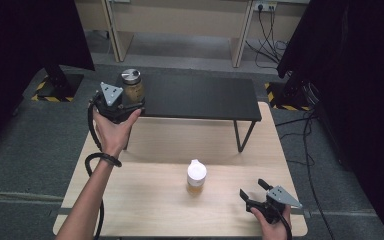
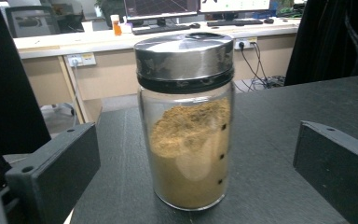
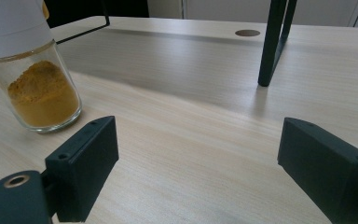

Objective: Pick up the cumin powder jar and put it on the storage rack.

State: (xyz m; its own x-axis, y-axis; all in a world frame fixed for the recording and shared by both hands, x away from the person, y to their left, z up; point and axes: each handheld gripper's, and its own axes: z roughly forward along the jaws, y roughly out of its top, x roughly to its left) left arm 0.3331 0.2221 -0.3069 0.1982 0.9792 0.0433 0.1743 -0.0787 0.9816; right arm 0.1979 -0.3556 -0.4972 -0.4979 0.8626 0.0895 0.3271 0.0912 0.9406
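Left gripper (image 2: 186,158) jaws wide apart around spice jar (image 2: 185,121) on black shelf (image 1: 200,97), not touching. Back straight off, avoid clipping jar. Right gripper (image 1: 255,192) jaws apart, empty.

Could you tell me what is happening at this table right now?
A person works with a gripper in each hand. The left gripper is at the black shelf, its jaws open on either side of a metal-lidded jar of brown powder that stands upright there, pads not touching it. The right gripper rests open near the table's front edge, beside a white-capped jar of orange powder on the wooden table.
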